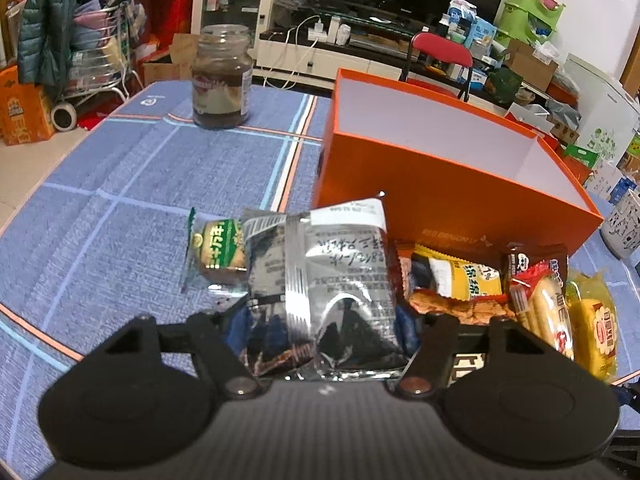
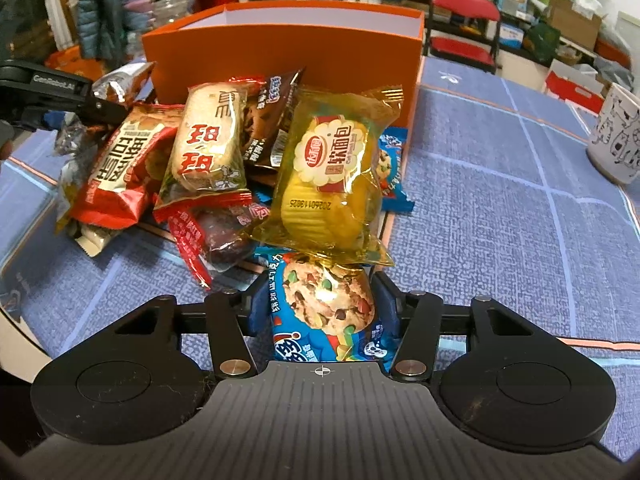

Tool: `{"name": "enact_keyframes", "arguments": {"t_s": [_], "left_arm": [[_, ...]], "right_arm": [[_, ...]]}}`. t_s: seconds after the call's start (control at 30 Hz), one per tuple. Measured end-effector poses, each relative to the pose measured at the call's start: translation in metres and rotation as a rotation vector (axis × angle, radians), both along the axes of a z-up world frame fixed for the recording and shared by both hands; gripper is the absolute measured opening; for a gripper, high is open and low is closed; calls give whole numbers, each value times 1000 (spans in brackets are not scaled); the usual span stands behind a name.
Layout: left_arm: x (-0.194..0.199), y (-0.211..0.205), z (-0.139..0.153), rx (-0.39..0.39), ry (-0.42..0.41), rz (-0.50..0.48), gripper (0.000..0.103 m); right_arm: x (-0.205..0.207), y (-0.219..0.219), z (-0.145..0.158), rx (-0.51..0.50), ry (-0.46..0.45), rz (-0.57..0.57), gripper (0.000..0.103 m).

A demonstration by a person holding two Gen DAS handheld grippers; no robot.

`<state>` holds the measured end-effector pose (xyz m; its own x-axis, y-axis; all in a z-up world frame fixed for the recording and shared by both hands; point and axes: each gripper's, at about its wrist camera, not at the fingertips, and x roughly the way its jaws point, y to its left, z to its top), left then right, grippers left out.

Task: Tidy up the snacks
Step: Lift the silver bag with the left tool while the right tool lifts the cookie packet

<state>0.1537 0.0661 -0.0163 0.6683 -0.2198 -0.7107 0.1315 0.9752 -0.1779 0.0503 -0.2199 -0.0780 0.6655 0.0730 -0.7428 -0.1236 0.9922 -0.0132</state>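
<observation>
Left to right: far left on the table (image 1: 120, 184) sits a brown jar (image 1: 221, 80), well clear of everything. Then a small green biscuit pack (image 1: 218, 254), and just beside it the left gripper (image 1: 324, 332) is clamped on a silver packet (image 1: 320, 280). The pile of snacks lies right in front of the orange box (image 1: 420, 176), which looks empty from here. On the near right side the right gripper (image 2: 322, 312) is pinching a blue cookie pack (image 2: 326, 312), with a yellow bread pack (image 2: 332, 176) resting on its far end. Worry: lift that cookie pack and the yellow one probably slides off or drags the pile. The silver foil looks slippery too
</observation>
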Motion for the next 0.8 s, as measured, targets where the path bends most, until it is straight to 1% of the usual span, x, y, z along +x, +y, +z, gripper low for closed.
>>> {"name": "enact_keyframes", "arguments": {"t_s": [0.43, 0.8], "left_arm": [[-1, -2, 1, 11, -2, -4, 66], [-4, 1, 5, 8, -15, -11, 65]], "right_arm": [[0, 0, 1, -2, 22, -42, 39], [1, 1, 2, -7, 27, -48, 38]]}}
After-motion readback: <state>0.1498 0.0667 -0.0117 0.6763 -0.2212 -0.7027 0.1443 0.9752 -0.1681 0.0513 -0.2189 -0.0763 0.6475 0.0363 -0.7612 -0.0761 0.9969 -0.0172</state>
